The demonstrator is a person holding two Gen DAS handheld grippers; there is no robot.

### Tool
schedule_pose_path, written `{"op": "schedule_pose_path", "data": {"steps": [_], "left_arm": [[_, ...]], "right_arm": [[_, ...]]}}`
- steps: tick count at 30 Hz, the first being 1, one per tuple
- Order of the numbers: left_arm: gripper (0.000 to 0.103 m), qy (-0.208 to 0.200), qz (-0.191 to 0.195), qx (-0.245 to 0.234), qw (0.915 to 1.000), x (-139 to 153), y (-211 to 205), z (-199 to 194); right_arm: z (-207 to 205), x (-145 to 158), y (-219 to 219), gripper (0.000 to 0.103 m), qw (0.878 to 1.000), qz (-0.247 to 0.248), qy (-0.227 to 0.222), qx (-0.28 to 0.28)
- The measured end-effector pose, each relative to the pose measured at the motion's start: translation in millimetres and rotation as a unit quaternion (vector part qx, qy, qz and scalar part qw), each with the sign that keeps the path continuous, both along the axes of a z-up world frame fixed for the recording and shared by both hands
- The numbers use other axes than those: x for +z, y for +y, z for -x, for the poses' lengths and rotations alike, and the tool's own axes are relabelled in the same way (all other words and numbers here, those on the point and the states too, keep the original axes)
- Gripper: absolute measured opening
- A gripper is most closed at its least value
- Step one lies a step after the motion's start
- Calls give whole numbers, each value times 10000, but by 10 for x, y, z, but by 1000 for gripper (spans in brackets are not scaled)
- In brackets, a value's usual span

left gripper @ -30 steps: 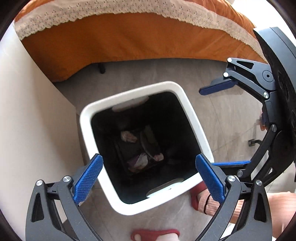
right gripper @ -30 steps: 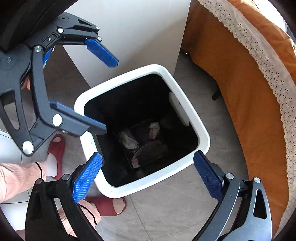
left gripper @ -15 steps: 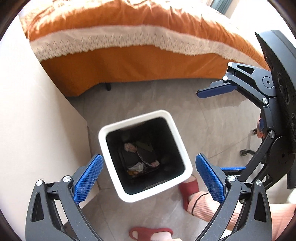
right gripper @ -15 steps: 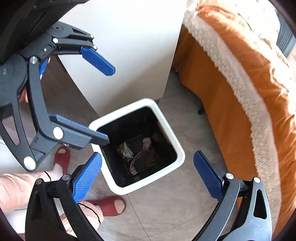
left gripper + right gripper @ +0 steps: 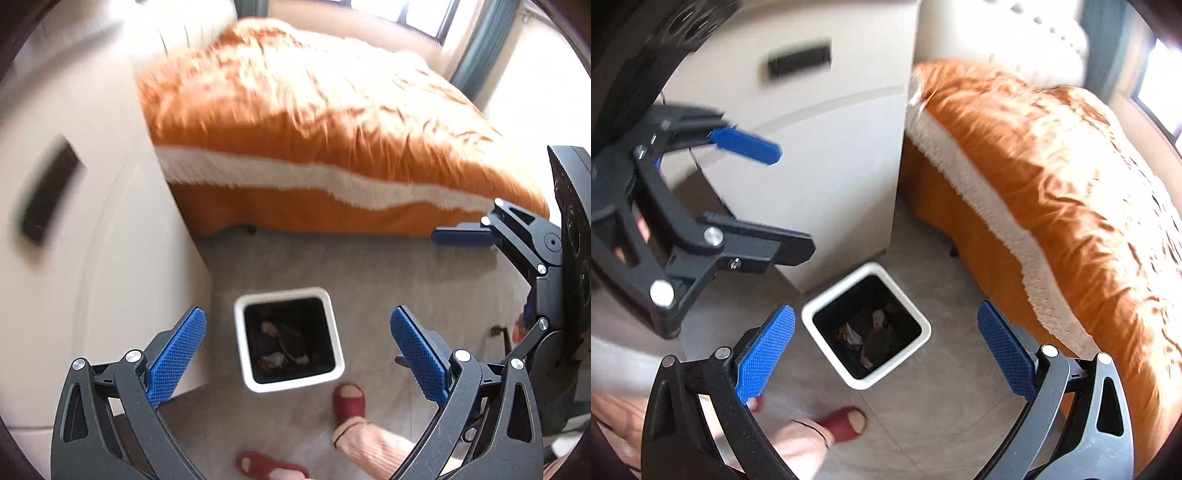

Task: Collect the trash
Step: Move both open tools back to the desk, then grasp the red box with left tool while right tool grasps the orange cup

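A white square trash bin [image 5: 248, 350] with a black inside stands on the grey floor, far below both grippers; it also shows in the right wrist view [image 5: 925, 326]. Crumpled trash [image 5: 275, 356] lies at its bottom, also seen in the right wrist view [image 5: 862, 338]. My left gripper [image 5: 295, 354] is open and empty, high above the bin. My right gripper [image 5: 884, 350] is open and empty, also high above it. The right gripper shows at the right of the left wrist view [image 5: 524, 266], and the left gripper at the left of the right wrist view [image 5: 701, 206].
A white cabinet [image 5: 110, 258] stands right beside the bin. A bed with an orange cover [image 5: 314, 129] lies beyond it. The person's feet in red slippers [image 5: 349, 397] stand on the floor close to the bin.
Both grippers have risen well away from the bin, which now looks much smaller. More of the bed and cabinet has come into view. Both stay open and empty.
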State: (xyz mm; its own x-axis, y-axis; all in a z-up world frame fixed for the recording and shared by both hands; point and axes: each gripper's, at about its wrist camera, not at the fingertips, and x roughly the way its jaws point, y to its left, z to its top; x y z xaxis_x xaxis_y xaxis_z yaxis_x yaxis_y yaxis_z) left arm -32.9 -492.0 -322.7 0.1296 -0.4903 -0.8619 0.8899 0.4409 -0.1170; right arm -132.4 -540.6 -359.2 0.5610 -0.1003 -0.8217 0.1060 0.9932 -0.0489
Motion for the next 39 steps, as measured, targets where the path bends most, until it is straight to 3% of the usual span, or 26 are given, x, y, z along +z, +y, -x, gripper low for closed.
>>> {"op": "schedule_pose_path", "data": {"steps": [3,7,12,15,22,23,25,26,33,39], "left_arm": [[98,-71,293,202,9993,454,177,47],[98,-466,580,448,9962,991,448,76],[98,-922,709,944,9887,1450,929,-69],[98,-1172,681,1477,9797,1660,1314,-230],[98,-1579,504,2914,9421,1930,2460,-705],[98,-1629,364,3255,9307,1941,2692,-812],[98,-1646,220,3605,9178,1945,2963,-947],[98,-1638,86,3907,9058,1944,3180,-1051],[98,-1518,-191,4931,8564,1978,3999,-1455],[98,-1286,-437,5376,8322,1837,4300,-1796]], "right_arm": [[37,404,36,99,9992,-149,-310,-211],[25,936,214,99,9966,-121,-763,-272],[-262,1405,568,99,9923,-185,-1224,62],[-515,1597,873,99,9896,-208,-1388,303],[-1132,1919,1662,99,9828,-265,-1606,874],[-1248,1958,1810,99,9813,-340,-1627,969],[-1405,2007,2002,99,9808,-354,-1627,1018],[-1505,2039,2115,99,9803,-375,-1630,1052],[-2152,2105,2659,99,9840,-516,-1377,1007],[-2743,2042,2885,99,9920,-626,-1000,459]]}}
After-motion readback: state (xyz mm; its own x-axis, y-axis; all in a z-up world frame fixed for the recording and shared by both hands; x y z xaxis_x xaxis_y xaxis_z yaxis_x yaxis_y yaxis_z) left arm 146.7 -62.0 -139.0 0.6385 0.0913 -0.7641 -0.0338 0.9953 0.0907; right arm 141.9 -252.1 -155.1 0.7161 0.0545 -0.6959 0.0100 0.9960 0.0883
